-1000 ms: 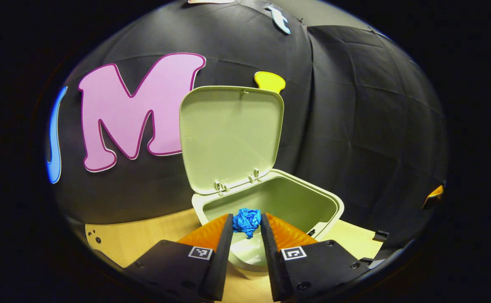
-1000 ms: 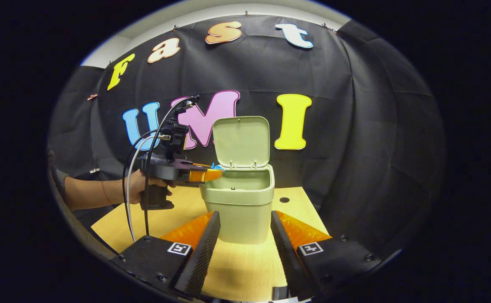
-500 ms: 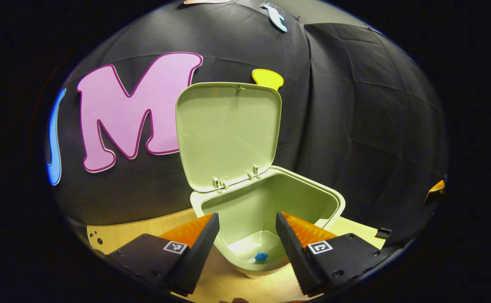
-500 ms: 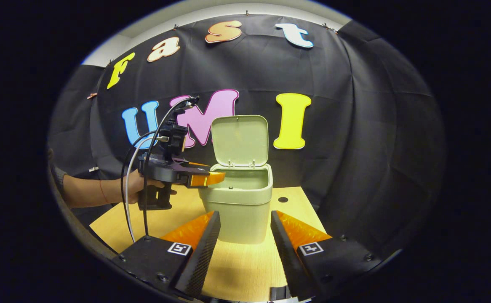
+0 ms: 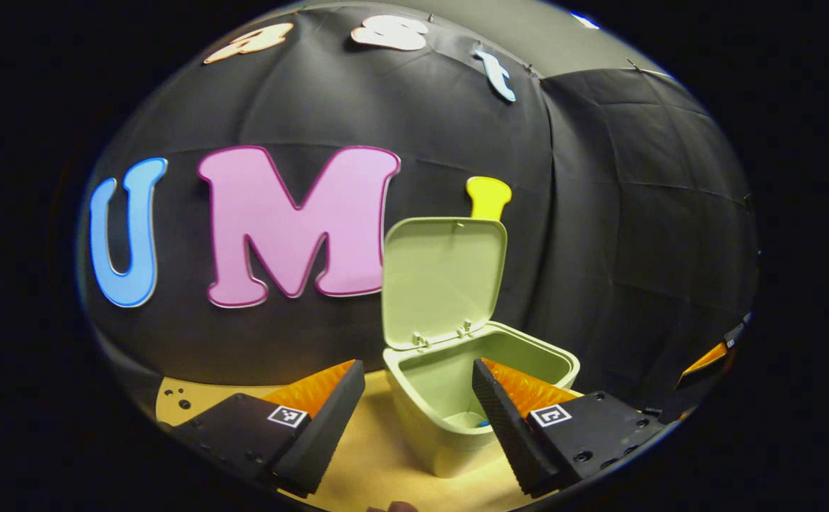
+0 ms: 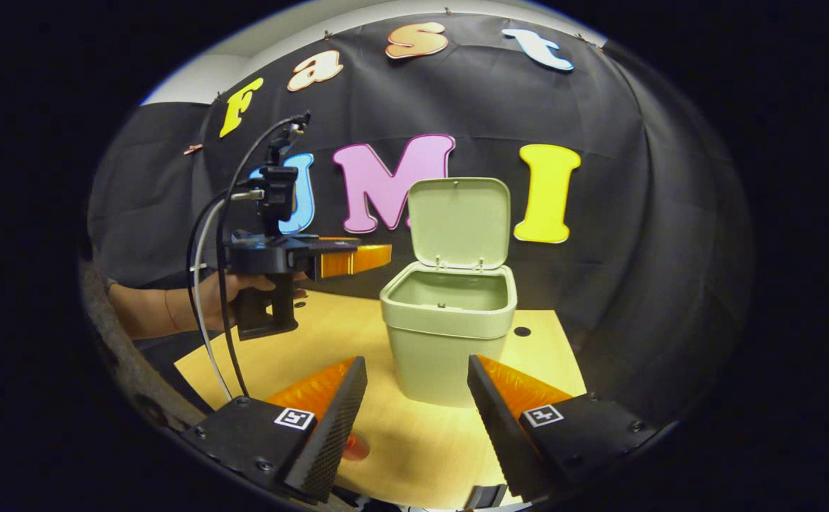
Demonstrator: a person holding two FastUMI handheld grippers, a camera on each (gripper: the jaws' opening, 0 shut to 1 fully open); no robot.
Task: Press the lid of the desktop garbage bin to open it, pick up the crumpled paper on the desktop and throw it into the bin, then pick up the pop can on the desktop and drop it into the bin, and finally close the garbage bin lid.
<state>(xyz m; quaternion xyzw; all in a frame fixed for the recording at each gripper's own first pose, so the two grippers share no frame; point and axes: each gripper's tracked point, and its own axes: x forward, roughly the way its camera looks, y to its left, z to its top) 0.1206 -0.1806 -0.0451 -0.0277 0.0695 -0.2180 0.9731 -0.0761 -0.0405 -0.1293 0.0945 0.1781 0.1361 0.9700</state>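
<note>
The pale green bin [image 6: 450, 348] stands on the wooden table with its lid [image 6: 459, 220] swung up and open. In the left gripper view a speck of the blue crumpled paper [image 5: 483, 424] lies at the bottom of the bin [image 5: 450, 434]. My left gripper [image 5: 416, 370] is open and holds nothing, set back from the bin's near rim. In the right gripper view the left gripper [image 6: 354, 259] hovers left of the bin, level with its lid hinge, held by a hand. My right gripper [image 6: 416, 361] is open in front of the bin. A red rounded thing [image 6: 355, 446], perhaps the pop can, peeks out beside one finger.
The wooden table [image 6: 414, 441] stretches in front of and left of the bin, with a small hole [image 6: 522, 331] to the bin's right. Black cloth walls close off the back and right. Cables [image 6: 205, 306] hang from the left gripper.
My left gripper opened over the bin and the blue paper fell inside. It then drew back and to the left, away from the bin. The right gripper shifted slightly.
</note>
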